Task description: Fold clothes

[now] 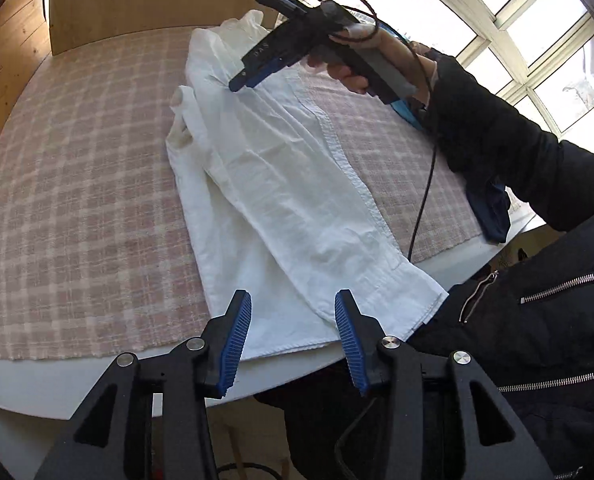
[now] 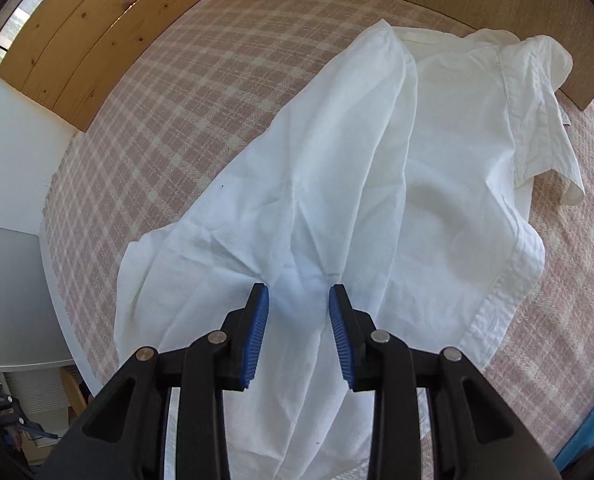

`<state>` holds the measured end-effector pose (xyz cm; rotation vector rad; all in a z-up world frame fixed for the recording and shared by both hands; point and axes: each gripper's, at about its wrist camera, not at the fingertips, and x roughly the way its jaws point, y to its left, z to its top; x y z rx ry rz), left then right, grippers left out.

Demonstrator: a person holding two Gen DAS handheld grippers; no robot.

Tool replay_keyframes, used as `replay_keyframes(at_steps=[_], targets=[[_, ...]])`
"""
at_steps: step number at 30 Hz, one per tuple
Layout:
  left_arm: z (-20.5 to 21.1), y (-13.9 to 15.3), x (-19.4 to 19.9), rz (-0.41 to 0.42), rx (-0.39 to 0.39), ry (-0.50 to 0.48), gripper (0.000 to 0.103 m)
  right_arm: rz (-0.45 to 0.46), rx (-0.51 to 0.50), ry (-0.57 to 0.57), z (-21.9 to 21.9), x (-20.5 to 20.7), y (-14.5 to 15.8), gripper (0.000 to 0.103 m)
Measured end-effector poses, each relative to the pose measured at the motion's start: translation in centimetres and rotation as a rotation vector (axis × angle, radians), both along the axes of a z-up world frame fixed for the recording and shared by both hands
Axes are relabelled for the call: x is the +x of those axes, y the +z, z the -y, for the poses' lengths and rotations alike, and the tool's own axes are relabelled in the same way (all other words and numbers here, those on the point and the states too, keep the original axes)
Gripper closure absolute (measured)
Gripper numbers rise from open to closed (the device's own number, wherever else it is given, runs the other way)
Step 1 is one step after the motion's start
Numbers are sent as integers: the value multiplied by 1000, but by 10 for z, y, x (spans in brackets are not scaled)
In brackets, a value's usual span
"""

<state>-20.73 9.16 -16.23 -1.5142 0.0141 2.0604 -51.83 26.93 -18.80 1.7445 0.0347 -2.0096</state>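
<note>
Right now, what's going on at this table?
A person with a gripper in each hand is folding a white shirt on a checked cloth. The shirt lies partly folded, one sleeve laid along it. The left gripper is open above the shirt's near end, nothing between its jaws. The right gripper is over the shirt with bunched fabric between its jaws; whether it is pinching it is unclear.

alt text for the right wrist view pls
The right gripper pinches a bunched fold of a white shirt, lifting it off a pink checked tablecloth. A wooden panel stands behind the table.
</note>
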Motion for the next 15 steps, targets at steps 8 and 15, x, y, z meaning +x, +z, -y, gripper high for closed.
replay_keyframes(at_steps=[8, 15], targets=[[-1, -48, -150, -154, -135, -310, 61, 16, -51, -86, -15, -1, 18, 72], [-28, -82, -199, -141, -105, -601, 61, 84, -2, -208, -28, 5, -8, 72]])
